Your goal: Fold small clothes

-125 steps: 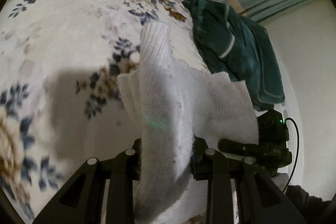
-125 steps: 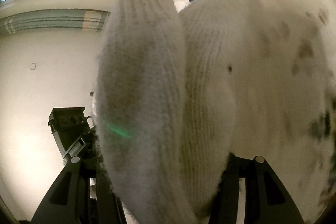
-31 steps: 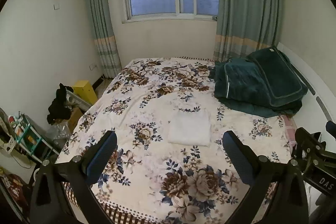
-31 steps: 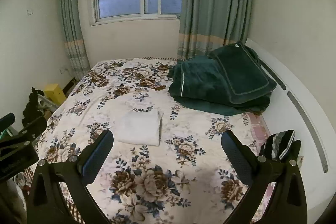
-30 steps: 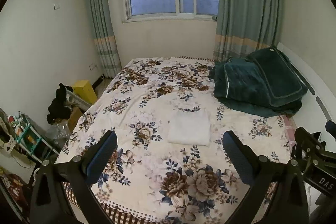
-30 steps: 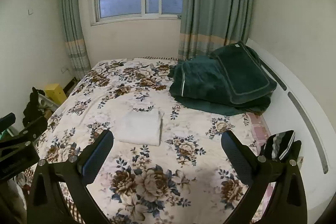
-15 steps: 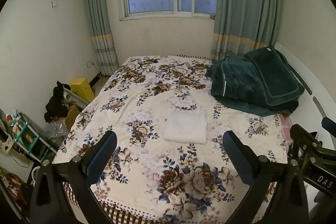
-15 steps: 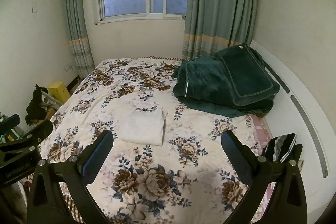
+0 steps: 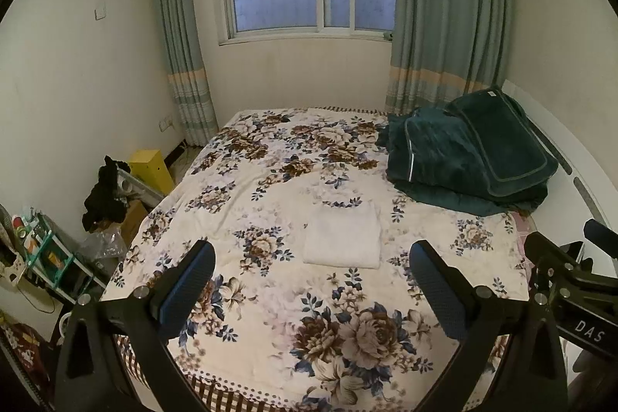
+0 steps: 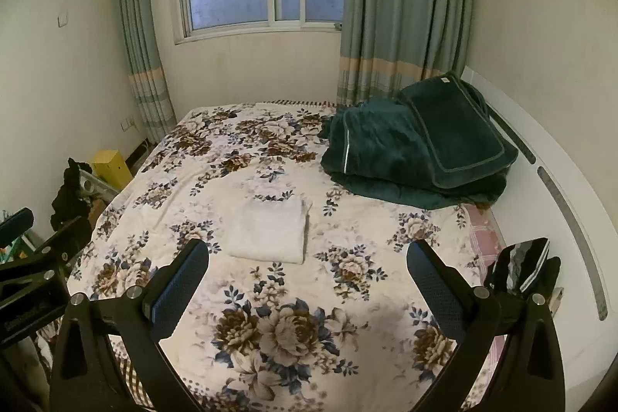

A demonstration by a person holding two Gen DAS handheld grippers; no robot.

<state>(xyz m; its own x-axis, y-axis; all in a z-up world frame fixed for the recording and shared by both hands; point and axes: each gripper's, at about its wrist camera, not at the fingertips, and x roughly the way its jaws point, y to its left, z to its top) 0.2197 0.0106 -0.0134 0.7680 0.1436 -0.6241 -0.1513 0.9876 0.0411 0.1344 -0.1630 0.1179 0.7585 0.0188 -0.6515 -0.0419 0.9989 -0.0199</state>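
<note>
A white knitted garment (image 9: pixel 342 236) (image 10: pixel 268 232) lies folded into a neat rectangle in the middle of the floral bedspread (image 9: pixel 328 334) (image 10: pixel 270 327). My left gripper (image 9: pixel 311 259) is held well back from the bed, open, with nothing between its fingers. My right gripper (image 10: pixel 307 257) is likewise far from the garment and open, its blue pads empty. In the left wrist view the body of the right gripper shows at the right edge; in the right wrist view the left gripper's body shows at the left edge.
A dark green folded quilt (image 9: pixel 467 159) (image 10: pixel 417 151) lies at the bed's far right by the white headboard (image 10: pixel 556 203). Left of the bed stand a yellow box (image 9: pixel 150 168), black clothing and a cluttered shelf (image 9: pixel 34 250). A window and curtains fill the far wall.
About four seconds ago both grippers were shut on the white garment close above the bed. They have let go and pulled far back. Over the last second the views have shifted only slightly.
</note>
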